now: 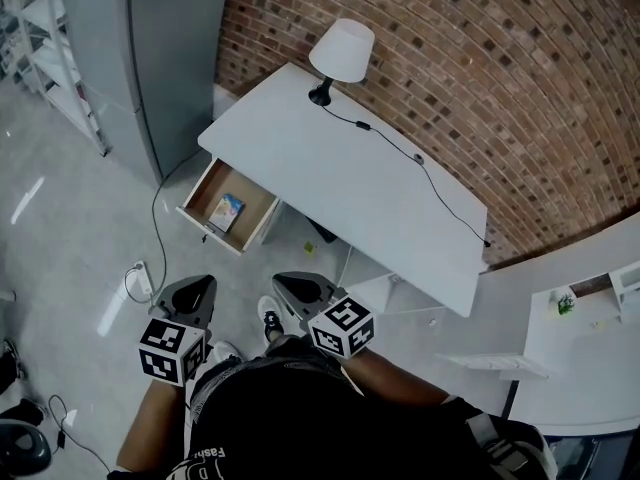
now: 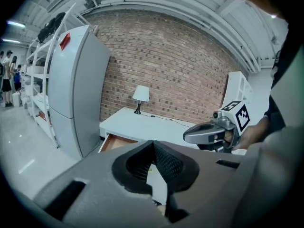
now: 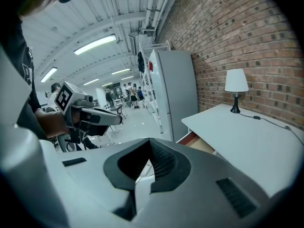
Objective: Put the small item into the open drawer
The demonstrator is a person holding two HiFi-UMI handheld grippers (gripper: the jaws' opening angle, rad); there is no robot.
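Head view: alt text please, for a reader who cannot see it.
From above, a white desk against a brick wall has its drawer open with a small item lying inside. The left gripper and right gripper hang shut and empty near the person's body, short of the desk; a lamp stands on its far corner.

Small item (image 1: 227, 210) in the open drawer (image 1: 208, 190), too small for its kind or print.

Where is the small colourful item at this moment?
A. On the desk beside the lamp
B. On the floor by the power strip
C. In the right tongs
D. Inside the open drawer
D: the head view shows the small item lying on the bottom of the open drawer.
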